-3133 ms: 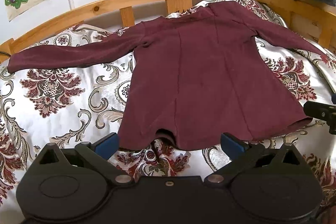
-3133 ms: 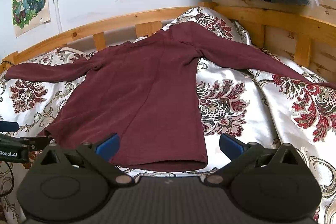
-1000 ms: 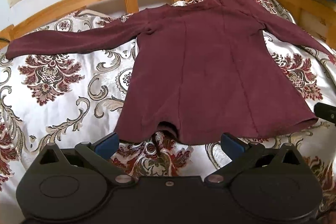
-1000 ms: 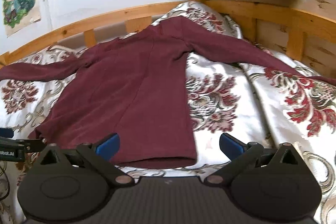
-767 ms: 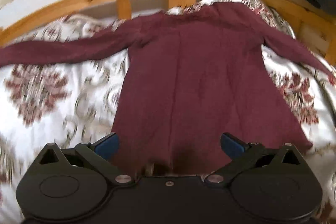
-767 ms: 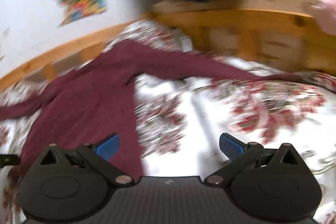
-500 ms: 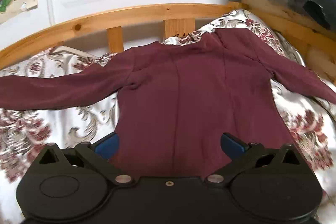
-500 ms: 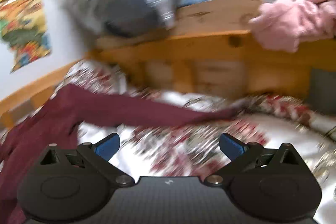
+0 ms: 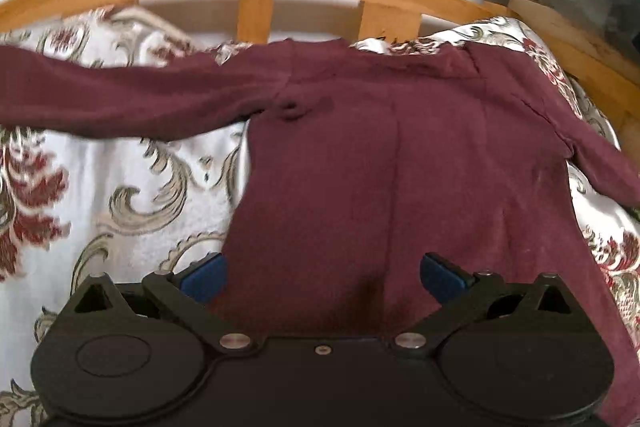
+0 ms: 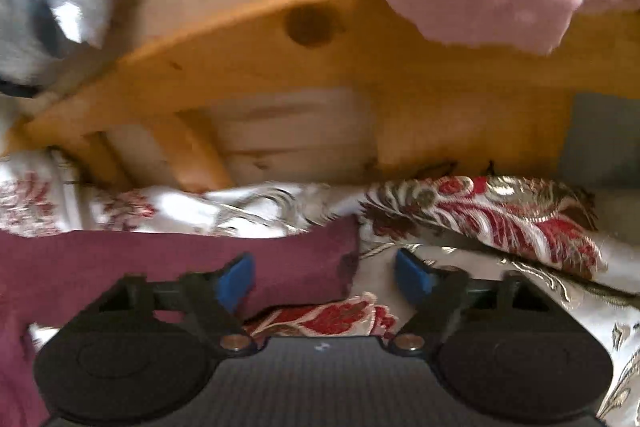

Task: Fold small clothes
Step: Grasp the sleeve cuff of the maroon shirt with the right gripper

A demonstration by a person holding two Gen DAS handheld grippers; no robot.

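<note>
The maroon top [image 9: 400, 167] lay spread on the bed [image 9: 132, 187], soft and limp. The right gripper [image 10: 324, 273] was closing its jaws around the sleeve cuff [image 10: 332, 251], a sensible hold; the left gripper [image 9: 322, 273] stood released over the body.

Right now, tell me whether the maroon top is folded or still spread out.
Spread out. The maroon top lies flat on the patterned bedspread, both sleeves stretched sideways, no fold visible.
</note>
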